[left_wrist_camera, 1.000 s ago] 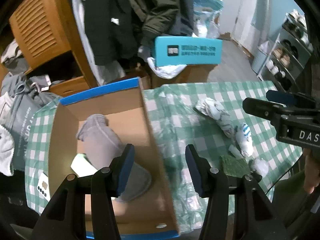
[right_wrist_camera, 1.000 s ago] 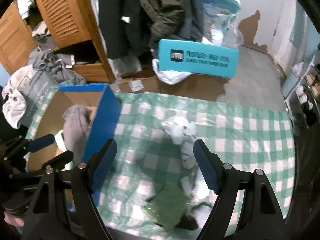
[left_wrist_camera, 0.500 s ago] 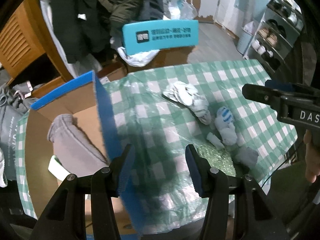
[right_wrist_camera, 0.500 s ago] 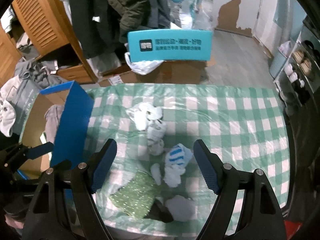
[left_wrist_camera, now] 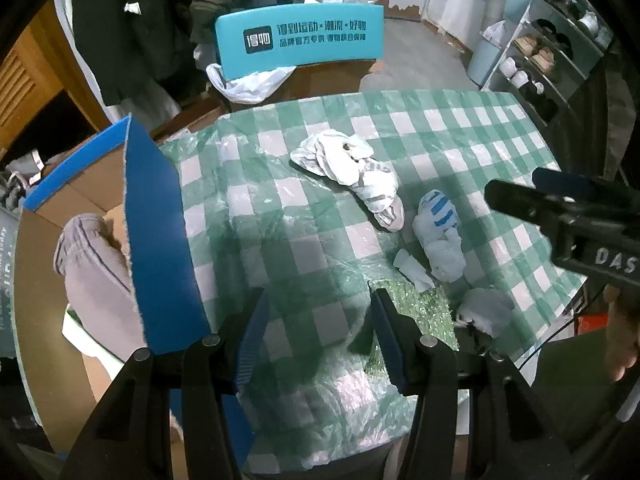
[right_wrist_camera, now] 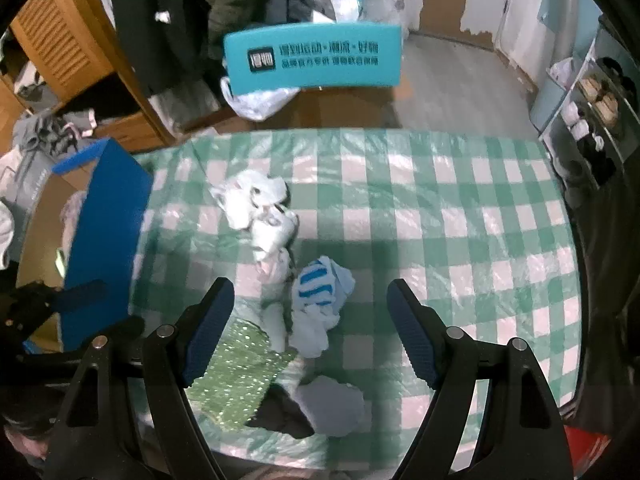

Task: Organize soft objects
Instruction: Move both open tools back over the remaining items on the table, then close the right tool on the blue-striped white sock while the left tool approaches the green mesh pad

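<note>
Soft items lie on the green checked tablecloth (left_wrist_camera: 460, 128): a white sock bundle (left_wrist_camera: 352, 164) (right_wrist_camera: 256, 208), a blue-striped white sock (left_wrist_camera: 440, 224) (right_wrist_camera: 320, 284), a green sparkly cloth (left_wrist_camera: 420, 308) (right_wrist_camera: 236, 368), a grey cloth (right_wrist_camera: 332, 404) and a dark piece (right_wrist_camera: 280, 412). A cardboard box with blue sides (left_wrist_camera: 156, 216) (right_wrist_camera: 104, 216) at the left holds a grey garment (left_wrist_camera: 96, 272). My left gripper (left_wrist_camera: 316, 324) is open and empty above the cloth beside the box. My right gripper (right_wrist_camera: 310, 320) is open and empty above the striped sock.
A teal chair back (left_wrist_camera: 300, 40) (right_wrist_camera: 312, 56) stands behind the table. Dark jackets (left_wrist_camera: 140, 20) hang at the back left by a wooden cabinet (right_wrist_camera: 60, 40). A shoe rack (left_wrist_camera: 552, 48) stands at the right. The table's near edge is close below the grippers.
Both views have swung right, away from the box and over the pile of socks and cloths. Both grippers stay open and empty.
</note>
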Action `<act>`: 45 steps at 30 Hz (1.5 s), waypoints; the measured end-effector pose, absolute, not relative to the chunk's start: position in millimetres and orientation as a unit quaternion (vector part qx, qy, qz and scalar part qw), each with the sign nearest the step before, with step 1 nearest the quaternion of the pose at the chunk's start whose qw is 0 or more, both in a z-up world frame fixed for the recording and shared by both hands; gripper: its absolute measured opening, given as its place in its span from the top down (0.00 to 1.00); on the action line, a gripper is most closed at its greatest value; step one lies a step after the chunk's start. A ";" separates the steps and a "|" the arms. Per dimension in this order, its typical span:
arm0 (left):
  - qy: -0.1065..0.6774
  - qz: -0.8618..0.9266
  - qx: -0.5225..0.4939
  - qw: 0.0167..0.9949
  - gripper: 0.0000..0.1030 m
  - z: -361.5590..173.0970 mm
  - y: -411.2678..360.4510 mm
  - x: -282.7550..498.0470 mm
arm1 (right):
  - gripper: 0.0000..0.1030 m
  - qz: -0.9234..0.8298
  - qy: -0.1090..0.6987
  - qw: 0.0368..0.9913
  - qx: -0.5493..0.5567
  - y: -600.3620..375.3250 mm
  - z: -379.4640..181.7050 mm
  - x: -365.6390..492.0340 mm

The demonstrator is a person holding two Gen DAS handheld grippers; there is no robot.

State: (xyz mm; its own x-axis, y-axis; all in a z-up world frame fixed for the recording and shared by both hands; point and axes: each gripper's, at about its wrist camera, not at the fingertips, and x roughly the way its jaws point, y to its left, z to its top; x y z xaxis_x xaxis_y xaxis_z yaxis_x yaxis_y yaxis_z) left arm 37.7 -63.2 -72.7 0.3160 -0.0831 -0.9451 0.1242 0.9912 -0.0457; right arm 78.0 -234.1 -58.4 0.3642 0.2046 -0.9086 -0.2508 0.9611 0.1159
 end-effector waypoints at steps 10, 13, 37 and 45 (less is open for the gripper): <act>0.598 -0.065 0.017 0.798 0.48 -96.7 -71.3 50.6 | 0.23 0.122 0.585 0.802 -0.020 -237.1 -103.5 91.6; 0.603 -0.064 0.015 0.795 0.48 -104.3 -71.7 54.1 | 0.23 0.123 0.595 0.794 -0.020 -236.8 -113.7 93.1; 0.631 -0.079 0.003 0.772 0.44 -123.7 -79.1 58.9 | 0.58 0.115 0.638 0.760 -0.046 -226.4 -167.5 106.3; 0.636 -0.095 -0.002 0.766 0.44 -120.3 -87.4 51.9 | 0.59 0.112 0.625 0.772 -0.029 -240.9 -149.1 101.7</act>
